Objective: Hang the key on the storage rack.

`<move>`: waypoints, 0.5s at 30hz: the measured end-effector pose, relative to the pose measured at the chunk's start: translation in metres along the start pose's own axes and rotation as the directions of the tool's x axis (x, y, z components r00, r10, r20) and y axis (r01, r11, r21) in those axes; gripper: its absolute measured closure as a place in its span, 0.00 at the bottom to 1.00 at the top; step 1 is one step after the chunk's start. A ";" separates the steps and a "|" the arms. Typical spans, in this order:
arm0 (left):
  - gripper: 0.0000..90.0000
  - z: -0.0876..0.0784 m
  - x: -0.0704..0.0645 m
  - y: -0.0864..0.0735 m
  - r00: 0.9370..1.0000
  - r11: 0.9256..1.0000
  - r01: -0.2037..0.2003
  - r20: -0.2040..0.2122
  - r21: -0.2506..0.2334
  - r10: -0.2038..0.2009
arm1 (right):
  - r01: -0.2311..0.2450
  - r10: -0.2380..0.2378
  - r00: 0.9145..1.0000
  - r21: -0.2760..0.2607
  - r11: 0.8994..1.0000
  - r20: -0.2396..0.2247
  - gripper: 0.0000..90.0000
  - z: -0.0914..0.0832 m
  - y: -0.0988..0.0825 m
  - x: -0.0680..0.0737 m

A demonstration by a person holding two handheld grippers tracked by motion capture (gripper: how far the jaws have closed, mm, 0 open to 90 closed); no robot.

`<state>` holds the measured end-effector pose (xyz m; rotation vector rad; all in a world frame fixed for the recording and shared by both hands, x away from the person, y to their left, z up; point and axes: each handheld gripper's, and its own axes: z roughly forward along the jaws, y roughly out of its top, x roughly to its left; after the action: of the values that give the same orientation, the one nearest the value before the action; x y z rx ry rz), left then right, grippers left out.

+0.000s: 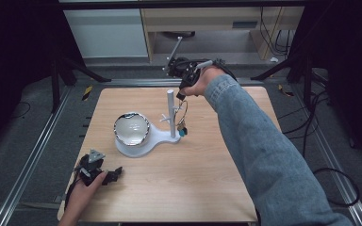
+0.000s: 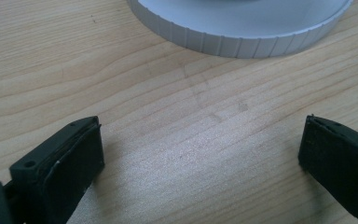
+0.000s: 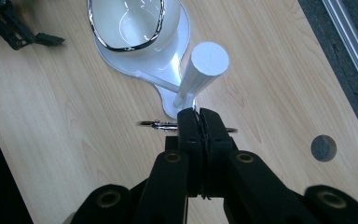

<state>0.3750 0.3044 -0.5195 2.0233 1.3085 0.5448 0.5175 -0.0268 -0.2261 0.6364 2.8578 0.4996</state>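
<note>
White plastic stand [image 1: 143, 141] w/ upright post, centre of pale wooden table [image 1: 193, 188].
Thin metal key ring [image 3: 158, 124] is clamped by closed right gripper [image 3: 198, 116] beside post, upper centre; left gripper [image 2: 200, 140], lower left, is held wide open, empty, nr stand base.

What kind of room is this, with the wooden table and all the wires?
Probably a lab or workshop set up for recording. The wooden table stands between metal floor rails, loose cables lie on the grey floor, and dark frame legs stand around it. A hand holds the right gripper.
</note>
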 end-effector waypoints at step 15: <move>0.00 0.000 0.000 0.000 1.000 1.000 0.000 0.000 0.000 0.000 | -0.048 0.047 0.998 -0.026 0.999 -0.031 0.98 0.017 -0.006 -0.011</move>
<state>0.3750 0.3044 -0.5195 2.0235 1.3084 0.5447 0.5288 -0.0320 -0.2430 0.6992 2.8650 0.5589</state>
